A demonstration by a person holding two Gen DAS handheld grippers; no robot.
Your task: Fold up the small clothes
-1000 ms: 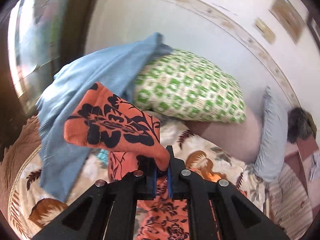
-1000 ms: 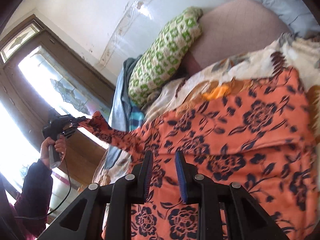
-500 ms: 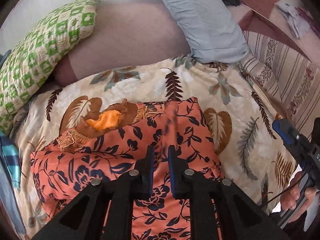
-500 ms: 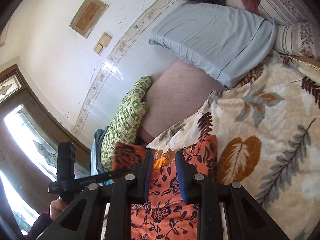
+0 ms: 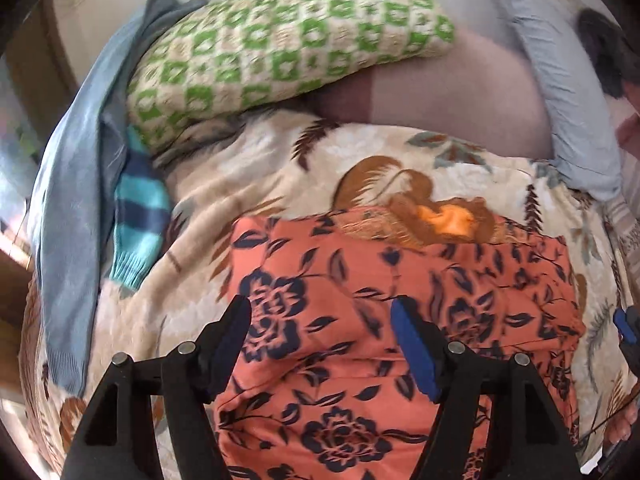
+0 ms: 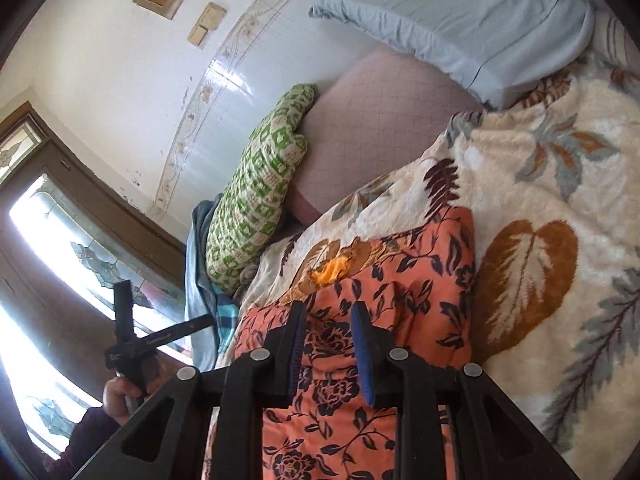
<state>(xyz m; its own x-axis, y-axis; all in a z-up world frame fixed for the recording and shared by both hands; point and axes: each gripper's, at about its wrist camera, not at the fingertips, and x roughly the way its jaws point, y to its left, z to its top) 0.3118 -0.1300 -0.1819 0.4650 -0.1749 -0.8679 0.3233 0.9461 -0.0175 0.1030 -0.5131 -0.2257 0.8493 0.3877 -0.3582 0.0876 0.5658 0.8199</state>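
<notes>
An orange garment with dark blue flowers (image 5: 400, 300) lies on the cream leaf-print blanket (image 5: 256, 168), its left side folded over the body; it also shows in the right wrist view (image 6: 392, 276). My left gripper (image 5: 320, 320) is wide open and empty just above the garment's middle. My right gripper (image 6: 326, 320) hovers over the garment's lower part, jaws a little apart with nothing between them. The left gripper also shows in the right wrist view (image 6: 160, 338), held in a hand at the left.
A green-and-white pillow (image 5: 280, 40) and a pink bolster (image 5: 460, 88) lie at the head of the bed. A light blue cloth (image 5: 72, 184) and a striped teal sleeve (image 5: 136, 220) lie left of the garment. A pale blue pillow (image 6: 460, 12) lies at the right.
My left gripper carried the sleeve across the garment, then opened wide and let it go. The sleeve now lies folded on the body. My right gripper stayed slightly open.
</notes>
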